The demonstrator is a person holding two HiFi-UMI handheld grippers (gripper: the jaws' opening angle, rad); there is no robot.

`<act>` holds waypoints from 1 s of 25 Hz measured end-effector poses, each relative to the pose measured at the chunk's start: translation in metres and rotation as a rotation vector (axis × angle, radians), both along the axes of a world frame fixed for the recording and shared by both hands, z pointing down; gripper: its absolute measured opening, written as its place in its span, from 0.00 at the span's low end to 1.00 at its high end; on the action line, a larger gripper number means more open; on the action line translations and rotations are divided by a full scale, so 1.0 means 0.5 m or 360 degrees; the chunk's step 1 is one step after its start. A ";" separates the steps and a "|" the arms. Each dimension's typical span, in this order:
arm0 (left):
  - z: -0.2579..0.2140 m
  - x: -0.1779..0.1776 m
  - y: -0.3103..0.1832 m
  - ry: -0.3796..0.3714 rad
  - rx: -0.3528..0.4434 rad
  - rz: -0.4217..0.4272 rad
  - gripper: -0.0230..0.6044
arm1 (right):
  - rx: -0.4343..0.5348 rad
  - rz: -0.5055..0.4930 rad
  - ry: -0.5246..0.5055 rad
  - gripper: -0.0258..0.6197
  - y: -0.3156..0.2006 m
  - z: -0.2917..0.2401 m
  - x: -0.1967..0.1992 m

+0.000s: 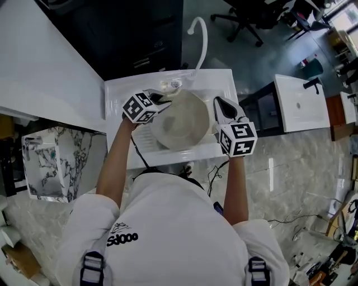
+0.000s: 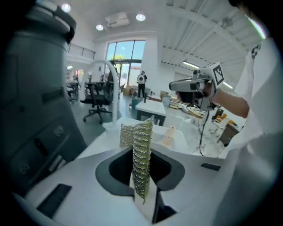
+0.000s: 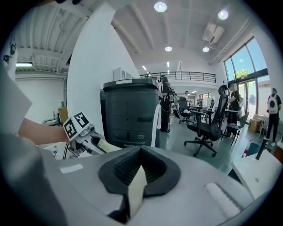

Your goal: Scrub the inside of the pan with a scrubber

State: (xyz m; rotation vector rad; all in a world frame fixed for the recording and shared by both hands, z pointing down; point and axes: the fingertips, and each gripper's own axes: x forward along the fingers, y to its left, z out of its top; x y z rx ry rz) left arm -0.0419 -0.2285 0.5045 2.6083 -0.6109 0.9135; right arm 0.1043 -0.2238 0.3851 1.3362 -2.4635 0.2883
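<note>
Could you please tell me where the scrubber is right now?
The scrubber is clamped in the left gripper, at the left edge of the pan over the sink in the head view.

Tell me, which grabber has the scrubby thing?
The left gripper: its jaws pinch the metal mesh scrubber. The right gripper grips the pan's edge instead.

Setting: open-plan office and lab hall fitted with mock kitchen stations.
Office evidence: swivel chairs, tall windows, recessed ceiling lights, mezzanine railing.
Lab evidence: freestanding white sink units on a bare floor, loose cables trailing across marble-patterned tiles.
</note>
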 end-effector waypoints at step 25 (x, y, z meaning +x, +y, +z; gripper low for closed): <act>-0.527 -0.083 -0.050 0.0388 0.1143 -0.0575 0.14 | 0.0580 0.0007 0.0075 0.05 -0.026 -0.309 0.005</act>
